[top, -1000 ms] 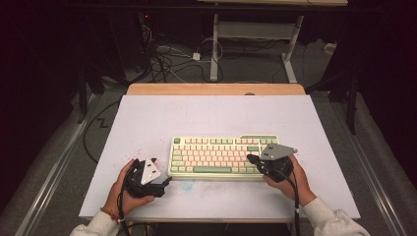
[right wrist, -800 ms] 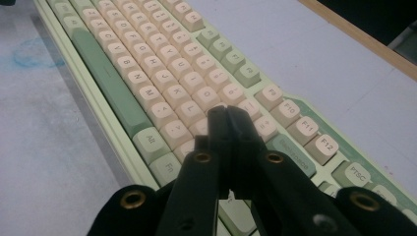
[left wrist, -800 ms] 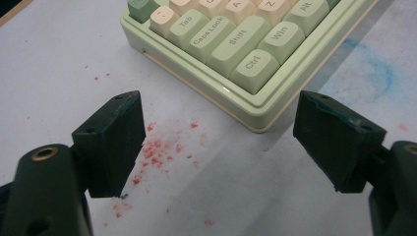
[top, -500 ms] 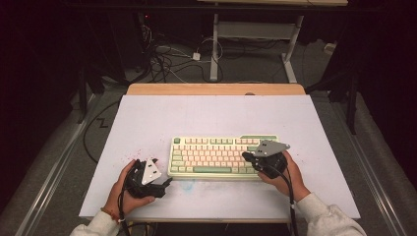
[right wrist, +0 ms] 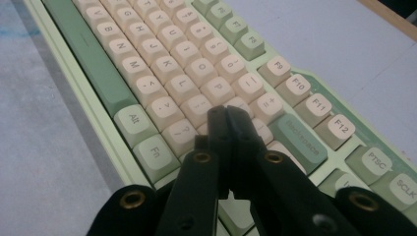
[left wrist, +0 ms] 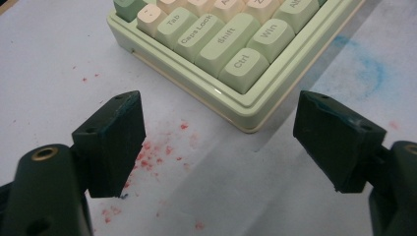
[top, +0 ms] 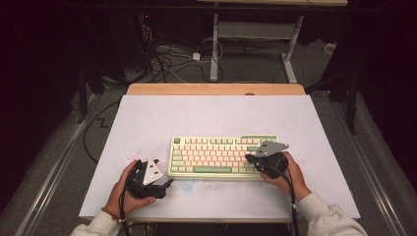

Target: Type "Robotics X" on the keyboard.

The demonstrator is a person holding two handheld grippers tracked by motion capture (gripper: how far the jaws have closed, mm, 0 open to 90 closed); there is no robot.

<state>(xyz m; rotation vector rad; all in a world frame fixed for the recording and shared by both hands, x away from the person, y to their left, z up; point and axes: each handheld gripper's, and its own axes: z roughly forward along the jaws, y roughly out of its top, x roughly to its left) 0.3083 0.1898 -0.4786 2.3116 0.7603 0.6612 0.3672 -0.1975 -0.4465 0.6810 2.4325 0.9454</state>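
The worktop [top: 216, 115] is white, marked with faint red specks and a blue smudge, and a strip of bare wood [top: 216, 89] runs along its far edge. Beyond it, tangled cables [top: 169, 59] lie on grey carpet [top: 246, 66] beside a white desk frame [top: 215, 44]. The surroundings are dark.

— What sort of place is shown?
— A lab-like recording room is suggested: a white-topped table [top: 216, 113] is ringed by darkness, with tangled black cables [top: 164, 61] left on the far grey floor.
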